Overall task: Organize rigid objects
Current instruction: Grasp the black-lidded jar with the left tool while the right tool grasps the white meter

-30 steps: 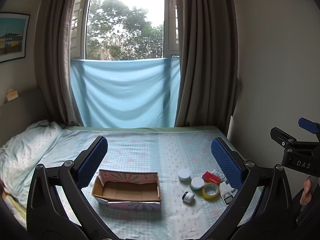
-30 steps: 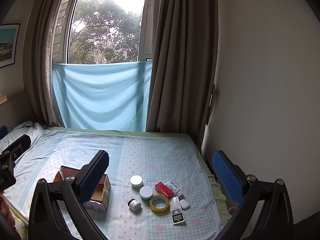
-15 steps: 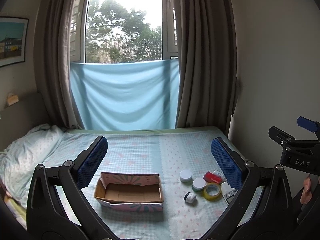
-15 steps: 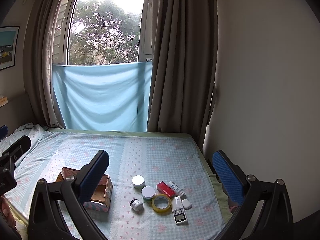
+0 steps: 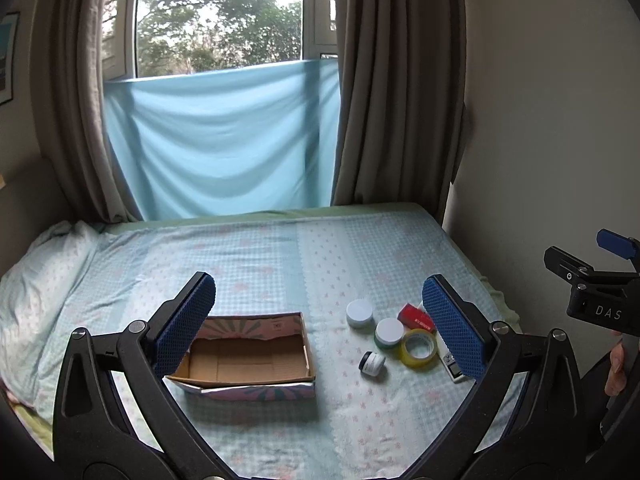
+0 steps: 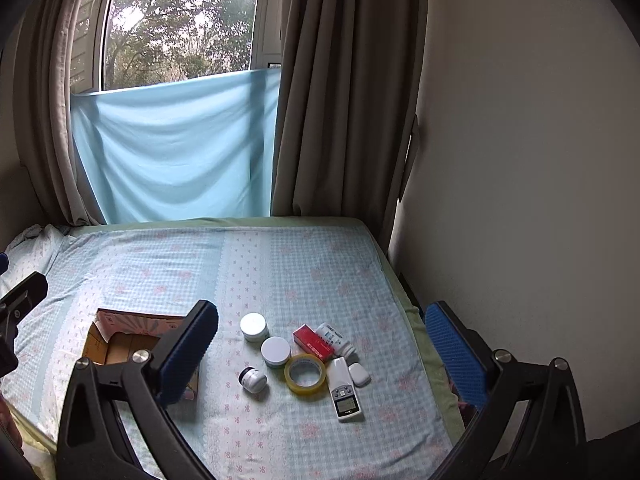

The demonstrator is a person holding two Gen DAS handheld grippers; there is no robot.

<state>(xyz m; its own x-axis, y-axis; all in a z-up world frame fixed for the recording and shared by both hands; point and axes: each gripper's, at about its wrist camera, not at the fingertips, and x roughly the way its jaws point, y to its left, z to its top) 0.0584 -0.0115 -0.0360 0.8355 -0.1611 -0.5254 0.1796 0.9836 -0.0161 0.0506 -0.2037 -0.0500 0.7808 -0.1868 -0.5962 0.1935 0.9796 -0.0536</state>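
Note:
An open, empty cardboard box (image 5: 248, 364) (image 6: 120, 340) lies on the bed. Right of it sits a cluster: two white-lidded jars (image 6: 254, 327) (image 6: 275, 351), a small dark-capped jar (image 6: 253, 379), a yellow tape roll (image 6: 305, 373), a red box (image 6: 313, 342), a white tube (image 6: 334, 336), a white handheld device with a screen (image 6: 344, 390) and a small white case (image 6: 359, 374). My left gripper (image 5: 318, 326) hangs open above the box and cluster, holding nothing. My right gripper (image 6: 322, 350) is open over the cluster, also holding nothing.
The bed (image 6: 304, 272) has a pale blue checked sheet, with a pillow (image 5: 36, 288) at the left. A wall (image 6: 520, 200) runs close along the bed's right edge. Curtains and a blue cloth (image 5: 224, 140) hang behind. A person's hand (image 5: 616, 368) holds the other gripper.
Both grippers have moved forward and tilted down a little, so the box and cluster look nearer. Nothing on the bed has moved.

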